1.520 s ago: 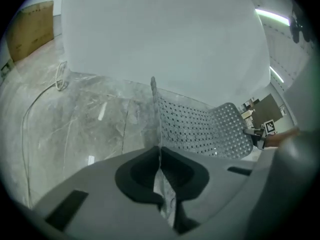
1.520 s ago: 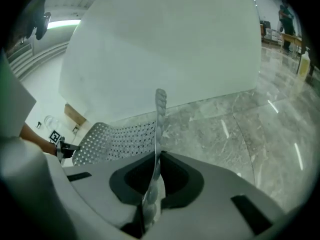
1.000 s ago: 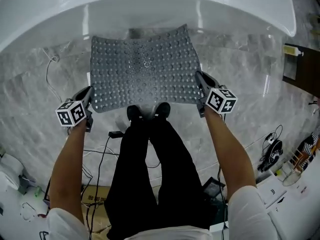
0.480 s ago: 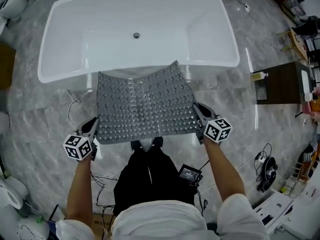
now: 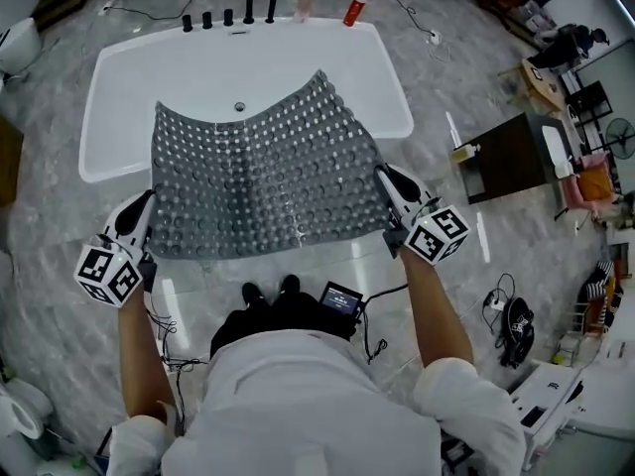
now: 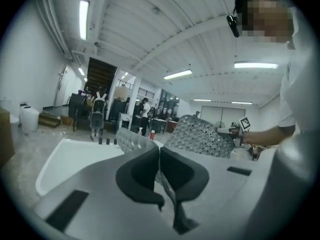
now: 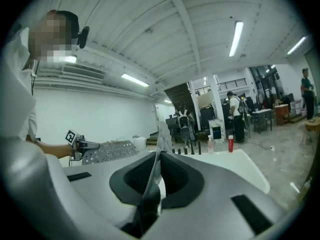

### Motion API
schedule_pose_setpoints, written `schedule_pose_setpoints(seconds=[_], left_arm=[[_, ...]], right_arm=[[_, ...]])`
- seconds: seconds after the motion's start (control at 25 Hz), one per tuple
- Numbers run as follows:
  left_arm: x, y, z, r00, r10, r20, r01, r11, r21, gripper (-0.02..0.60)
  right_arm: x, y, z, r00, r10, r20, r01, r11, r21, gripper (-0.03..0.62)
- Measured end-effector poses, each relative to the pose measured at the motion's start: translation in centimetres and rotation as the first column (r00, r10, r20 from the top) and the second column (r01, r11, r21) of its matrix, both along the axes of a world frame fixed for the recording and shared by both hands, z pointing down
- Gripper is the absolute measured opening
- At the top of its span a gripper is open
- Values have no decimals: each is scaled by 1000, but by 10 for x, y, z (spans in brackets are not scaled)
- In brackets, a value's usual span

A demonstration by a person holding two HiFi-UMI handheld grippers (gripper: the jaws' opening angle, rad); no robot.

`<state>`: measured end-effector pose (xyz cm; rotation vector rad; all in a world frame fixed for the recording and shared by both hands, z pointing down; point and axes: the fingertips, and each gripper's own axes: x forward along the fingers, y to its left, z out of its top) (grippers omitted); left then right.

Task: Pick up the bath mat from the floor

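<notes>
Head view first: the grey rubber bath mat (image 5: 263, 177), studded with round bumps, is up off the floor and stretched wide in front of the white bathtub (image 5: 119, 77), the left gripper (image 5: 146, 204) clamped on its left edge and the right gripper (image 5: 382, 177) on its right. Over to the left gripper view: jaws squeezed together on a thin fold of mat. Right gripper view, same story: jaws pinched tight on the mat's edge, which stands up between them.
</notes>
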<state>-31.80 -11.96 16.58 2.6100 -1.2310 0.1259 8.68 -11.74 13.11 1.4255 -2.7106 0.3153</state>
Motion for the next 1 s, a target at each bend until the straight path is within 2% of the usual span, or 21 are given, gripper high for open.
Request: schedule_pose_setpoints(seconds=[0.16, 0.4, 0.56, 0.76, 1.0], left_arm=[[18, 21, -62, 999, 35, 7, -36, 990, 135, 14], [48, 52, -110, 995, 68, 76, -83, 975, 208, 12], [65, 75, -119, 996, 60, 72, -75, 974, 216, 12], [83, 112, -115, 999, 18, 44, -25, 984, 174, 11], [107, 152, -111, 998, -26, 56, 16, 987, 160, 11]], right_arm=[[10, 28, -47, 999, 40, 9, -41, 995, 88, 43], [1, 56, -79, 1000, 23, 7, -24, 987, 159, 41], [8, 74, -85, 999, 21, 26, -25, 982, 188, 42], [17, 105, -80, 1000, -18, 20, 14, 981, 193, 43], [42, 142, -72, 997, -47, 61, 34, 979, 201, 42]])
